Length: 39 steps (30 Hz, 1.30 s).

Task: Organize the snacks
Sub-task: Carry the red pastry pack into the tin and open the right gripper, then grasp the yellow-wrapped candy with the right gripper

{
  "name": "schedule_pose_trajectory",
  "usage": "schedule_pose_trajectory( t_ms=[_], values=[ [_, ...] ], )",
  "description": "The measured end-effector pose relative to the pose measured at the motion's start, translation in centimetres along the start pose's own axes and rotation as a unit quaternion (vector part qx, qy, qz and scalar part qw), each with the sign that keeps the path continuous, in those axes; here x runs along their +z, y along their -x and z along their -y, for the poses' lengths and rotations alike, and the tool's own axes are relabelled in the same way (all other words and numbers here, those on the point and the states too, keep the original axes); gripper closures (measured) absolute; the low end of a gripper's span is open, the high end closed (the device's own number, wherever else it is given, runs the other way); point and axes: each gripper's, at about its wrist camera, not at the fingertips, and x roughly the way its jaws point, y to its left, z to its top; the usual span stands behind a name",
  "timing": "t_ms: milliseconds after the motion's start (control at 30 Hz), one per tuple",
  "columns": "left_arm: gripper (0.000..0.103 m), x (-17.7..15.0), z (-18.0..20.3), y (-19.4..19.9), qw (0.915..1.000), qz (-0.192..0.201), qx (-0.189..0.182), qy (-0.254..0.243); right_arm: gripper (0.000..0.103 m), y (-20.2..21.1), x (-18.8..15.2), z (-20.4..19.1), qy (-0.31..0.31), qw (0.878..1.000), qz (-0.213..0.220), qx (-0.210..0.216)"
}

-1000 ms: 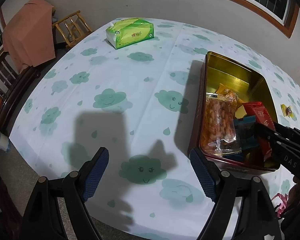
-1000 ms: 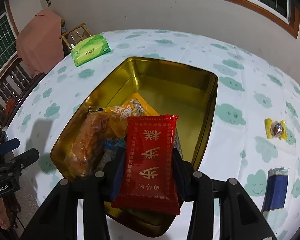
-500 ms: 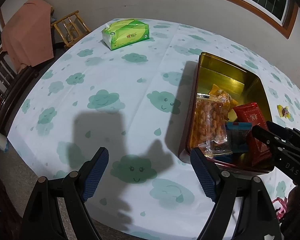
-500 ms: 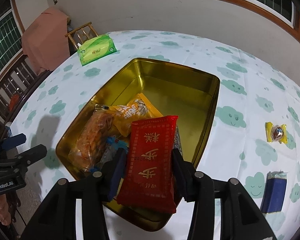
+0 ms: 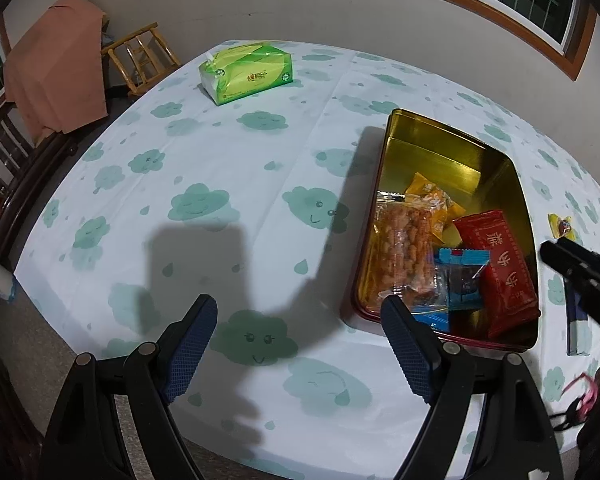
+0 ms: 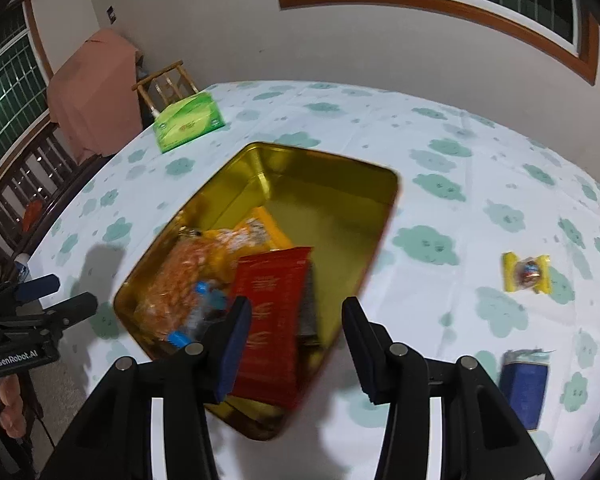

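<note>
A gold tin with a dark red outside (image 5: 432, 136) (image 6: 324, 168) stands on the cloud-print tablecloth. In it lie a red packet (image 5: 500, 268) (image 6: 272, 320), an orange snack bag (image 5: 404, 244) (image 6: 180, 280), a yellow packet (image 5: 428, 196) and a blue packet (image 5: 460, 280). My right gripper (image 6: 296, 340) is open above the tin's near end, the red packet lying free below it. My left gripper (image 5: 296, 344) is open and empty over the cloth left of the tin. A yellow-wrapped candy (image 6: 526, 273) (image 5: 560, 225) and a dark blue packet (image 6: 524, 384) (image 5: 576, 320) lie on the cloth right of the tin.
A green tissue pack (image 5: 246, 72) (image 6: 188, 122) lies at the far side of the table. A wooden chair (image 5: 140, 56) and a pink cloth draped over furniture (image 5: 56, 64) stand beyond the table's left edge. Dark wooden railing runs along the left.
My right gripper has opened and let go of the red packet, which now lies in the tin. The right gripper has drawn back and up. The left gripper has pulled back slightly.
</note>
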Motion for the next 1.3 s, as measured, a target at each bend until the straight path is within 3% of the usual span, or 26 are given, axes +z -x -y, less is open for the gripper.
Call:
schedule_pose_trajectory(
  t_ms=[167,367,533,933,1233,1300],
  values=[
    [0.022,0.1,0.9,-0.2,1.0,-0.004,-0.002,-0.003,0.055,0.7,-0.3,4.3,-0.013,0.999,0.007,-0.035],
    [0.022,0.2,1.6,-0.5,1.0,-0.006,-0.002,-0.005,0.055,1.2,-1.2,12.1,-0.048,0.994,0.007,-0.093],
    [0.022,0.3,2.3,-0.6,0.9999,-0.01,-0.002,-0.008,0.055,0.7,-1.7,16.6,-0.07,0.991,0.002,-0.112],
    [0.022,1.3,3.7,-0.8,0.9998,-0.017,0.004,-0.012,0.055,-3.7,0.2,20.2,-0.07,0.991,-0.011,-0.113],
    [0.022,2.2,6.2,-1.2,0.9994,-0.019,-0.006,-0.03,0.055,-5.2,0.8,20.5,-0.051,0.994,-0.011,-0.099],
    [0.022,2.2,6.9,-1.2,0.9991,-0.019,-0.009,-0.037,0.06,-5.5,0.5,20.5,-0.05,0.994,-0.011,-0.093]
  ],
)
